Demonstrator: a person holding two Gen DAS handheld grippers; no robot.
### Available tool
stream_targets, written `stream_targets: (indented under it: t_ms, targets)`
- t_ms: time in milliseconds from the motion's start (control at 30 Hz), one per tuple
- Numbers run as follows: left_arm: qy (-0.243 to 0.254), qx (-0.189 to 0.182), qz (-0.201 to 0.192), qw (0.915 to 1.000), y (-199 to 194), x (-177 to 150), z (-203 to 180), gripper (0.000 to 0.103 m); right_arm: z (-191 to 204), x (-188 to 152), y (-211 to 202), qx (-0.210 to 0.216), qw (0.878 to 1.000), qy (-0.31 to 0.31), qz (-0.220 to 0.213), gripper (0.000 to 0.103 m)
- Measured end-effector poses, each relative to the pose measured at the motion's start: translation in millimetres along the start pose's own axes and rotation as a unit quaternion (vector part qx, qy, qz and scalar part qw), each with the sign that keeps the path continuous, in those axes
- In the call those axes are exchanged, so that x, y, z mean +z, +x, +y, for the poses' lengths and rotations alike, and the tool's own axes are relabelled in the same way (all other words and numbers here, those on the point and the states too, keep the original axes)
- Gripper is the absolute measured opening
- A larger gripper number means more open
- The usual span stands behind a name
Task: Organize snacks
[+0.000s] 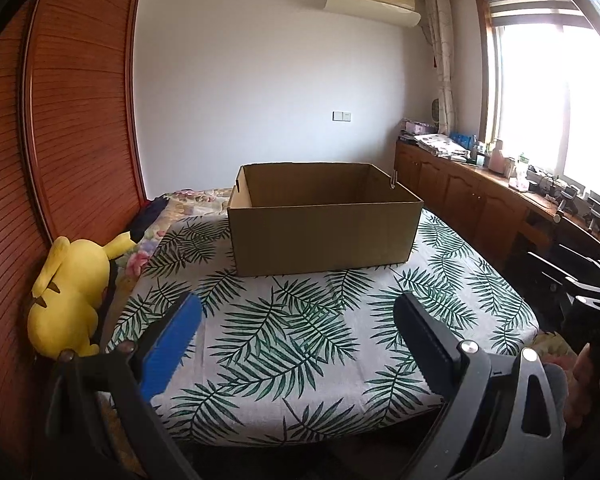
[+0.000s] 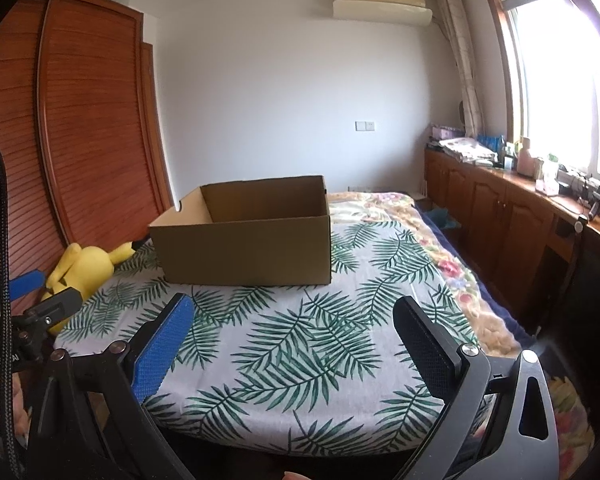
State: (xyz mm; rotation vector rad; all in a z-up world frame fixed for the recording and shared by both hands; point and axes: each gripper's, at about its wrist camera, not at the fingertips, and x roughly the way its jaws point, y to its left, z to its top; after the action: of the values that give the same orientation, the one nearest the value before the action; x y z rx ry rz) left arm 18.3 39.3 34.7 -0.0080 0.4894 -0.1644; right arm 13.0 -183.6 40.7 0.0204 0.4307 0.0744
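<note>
An open brown cardboard box stands on a leaf-print cloth spread over a bed. What shows of its inside looks bare, and no snacks are visible in either view. My left gripper hovers over the cloth's near part, short of the box, wide open with nothing between its blue and black fingers. My right gripper is likewise open and holds nothing, with the box ahead and to its left. The left gripper's blue fingertip shows at the right wrist view's left edge.
A yellow plush toy lies against the wooden wardrobe at the left. A low wooden cabinet with clutter on top runs under the window on the right. A floral bedspread extends beyond the cloth.
</note>
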Motion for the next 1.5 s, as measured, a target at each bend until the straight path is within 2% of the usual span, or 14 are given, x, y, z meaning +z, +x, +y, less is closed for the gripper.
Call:
stream_targets:
  t_ms: [1500]
  targets:
    - [-0.001,-0.001,0.0,1.0,-2.3,1.7,2.7,0.098,0.1,-1.5,-2.9,0.005,1.0,-0.004,-0.004,0.101]
